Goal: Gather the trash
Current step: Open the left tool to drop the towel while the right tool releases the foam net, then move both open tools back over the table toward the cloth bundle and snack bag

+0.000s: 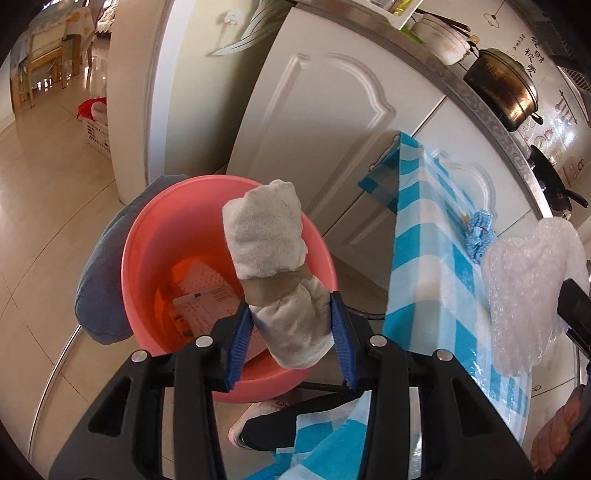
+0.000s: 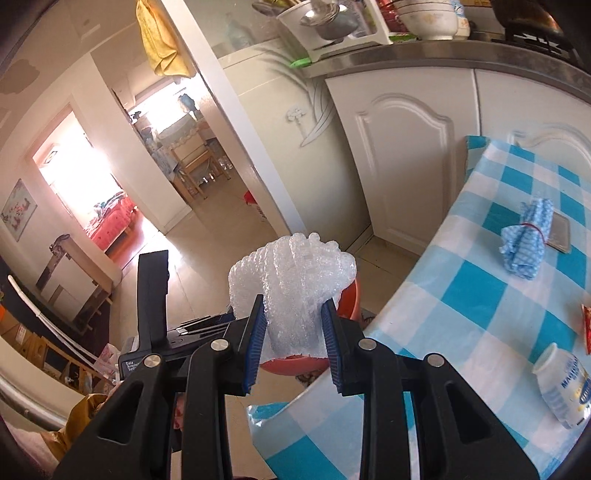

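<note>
Now left tool [image 1: 291,332] clamps rolled cloth [image 1: 273,266] above pink basin [image 1: 147,258], frame center; spread fingers there to drop it. Right tool [image 2: 291,343] clamps bubble wrap [image 2: 295,273]; carry it over next.

White cabinet doors [image 2: 402,155] with arched panels stand under a metal-edged counter [image 1: 491,122]. On the counter sit a dark lidded pot [image 1: 502,88], a white bowl [image 2: 424,18] and a black pan [image 1: 554,177] — the pan nearest the right edge. A yellow cloth [image 2: 162,40] hangs by the doorway; a wooden chair [image 2: 192,162] stands beyond it.
</note>
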Tool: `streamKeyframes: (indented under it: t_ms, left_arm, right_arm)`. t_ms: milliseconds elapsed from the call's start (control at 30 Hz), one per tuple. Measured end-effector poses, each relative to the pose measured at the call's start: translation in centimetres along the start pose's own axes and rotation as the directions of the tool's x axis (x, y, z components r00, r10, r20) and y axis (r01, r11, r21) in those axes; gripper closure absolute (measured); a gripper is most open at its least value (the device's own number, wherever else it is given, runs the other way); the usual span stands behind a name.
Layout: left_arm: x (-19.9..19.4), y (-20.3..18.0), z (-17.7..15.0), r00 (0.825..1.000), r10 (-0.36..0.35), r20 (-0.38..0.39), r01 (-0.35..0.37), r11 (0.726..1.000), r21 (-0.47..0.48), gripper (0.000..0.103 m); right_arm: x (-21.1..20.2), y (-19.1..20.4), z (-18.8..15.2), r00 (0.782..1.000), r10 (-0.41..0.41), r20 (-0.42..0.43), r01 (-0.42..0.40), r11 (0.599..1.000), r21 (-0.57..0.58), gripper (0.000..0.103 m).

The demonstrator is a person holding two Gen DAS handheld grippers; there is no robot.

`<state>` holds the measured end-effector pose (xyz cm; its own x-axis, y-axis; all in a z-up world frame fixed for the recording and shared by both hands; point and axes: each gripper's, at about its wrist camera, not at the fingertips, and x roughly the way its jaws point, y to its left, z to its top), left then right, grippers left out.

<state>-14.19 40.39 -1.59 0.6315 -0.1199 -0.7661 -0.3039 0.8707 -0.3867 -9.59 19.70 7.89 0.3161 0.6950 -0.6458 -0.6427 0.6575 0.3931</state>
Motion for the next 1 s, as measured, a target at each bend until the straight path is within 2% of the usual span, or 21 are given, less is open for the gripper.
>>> streamKeyframes:
  t_ms: [167, 300, 367, 400, 433, 467, 500, 533, 567, 667, 767, 833, 1000]
  left_arm:
    - [1.1, 1.9, -0.4, 0.999, 0.021, -0.031, -0.021, 1.0, -0.021, 0.061]
    - [1.7, 3.2, -0.6, 0.998, 0.026, -0.053, -0.028, 0.999, -0.043, 0.059]
    - [1.7, 3.7, -0.7, 0.998, 0.034, -0.056, -0.037, 0.998, -0.048, 0.048]
    - [1.7, 3.8, -0.8, 0.998, 0.043, -0.052, -0.046, 0.998, -0.051, 0.032]
    - [1.5, 4.1, -0.8, 0.998, 0.055, -0.042, -0.057, 0.997, -0.054, 0.023]
    - [1.4, 4.2, -0.7, 0.998, 0.061, -0.032, -0.063, 0.997, -0.054, 0.022]
    - [1.1, 4.4, -0.6, 0.998, 0.064, -0.025, -0.065, 0.996, -0.055, 0.02]
    - [1.0, 4.6, -0.6, 0.998, 0.067, -0.021, -0.068, 0.996, -0.06, 0.018]
    - [0.8, 4.8, -0.5, 0.997, 0.073, -0.014, -0.074, 0.995, -0.066, 0.017]
    - [-0.1, 5.5, -0.5, 0.995, 0.099, 0.011, -0.097, 0.991, -0.088, 0.015]
    - [-0.8, 6.0, -0.4, 0.992, 0.124, 0.033, -0.12, 0.988, -0.1, 0.014]
    - [-1.2, 6.0, -0.3, 0.99, 0.137, 0.04, -0.133, 0.986, -0.099, 0.013]
    - [-1.8, 5.6, -0.1, 0.988, 0.147, 0.05, -0.143, 0.986, -0.083, 0.011]
  right_arm:
    - [4.3, 0.9, 0.6, 0.998, 0.008, -0.059, -0.009, 1.0, -0.027, 0.07]
    - [7.3, 1.4, 0.9, 0.996, -0.008, -0.09, 0.004, 0.999, -0.038, 0.064]
    - [8.3, 1.6, 1.2, 0.995, -0.012, -0.095, 0.009, 0.999, -0.035, 0.056]
    - [8.8, 1.7, 1.2, 0.995, -0.014, -0.095, 0.01, 0.999, -0.037, 0.053]
    - [9.1, 1.9, 1.2, 0.996, -0.022, -0.092, 0.018, 0.999, -0.044, 0.048]
    - [9.4, 2.0, 1.3, 0.996, -0.034, -0.087, 0.03, 0.998, -0.047, 0.044]
    - [9.7, 1.9, 1.5, 0.996, -0.037, -0.086, 0.034, 0.998, -0.045, 0.033]
    - [9.7, 2.0, 1.5, 0.996, -0.03, -0.081, 0.027, 0.999, -0.037, 0.025]
    - [9.6, 1.9, 1.5, 0.997, -0.023, -0.071, 0.021, 0.999, -0.024, 0.022]
    - [9.1, 1.7, 1.6, 0.999, 0.006, -0.053, -0.006, 1.0, -0.004, 0.022]
    - [7.7, 1.5, 1.6, 1.0, -0.027, -0.01, 0.027, 1.0, -0.004, 0.021]
    - [6.6, 0.9, 1.9, 0.999, -0.033, 0.02, 0.032, 0.999, 0.018, 0.014]
    - [2.9, -1.3, 1.9, 0.992, -0.066, 0.106, 0.056, 0.994, 0.091, 0.013]
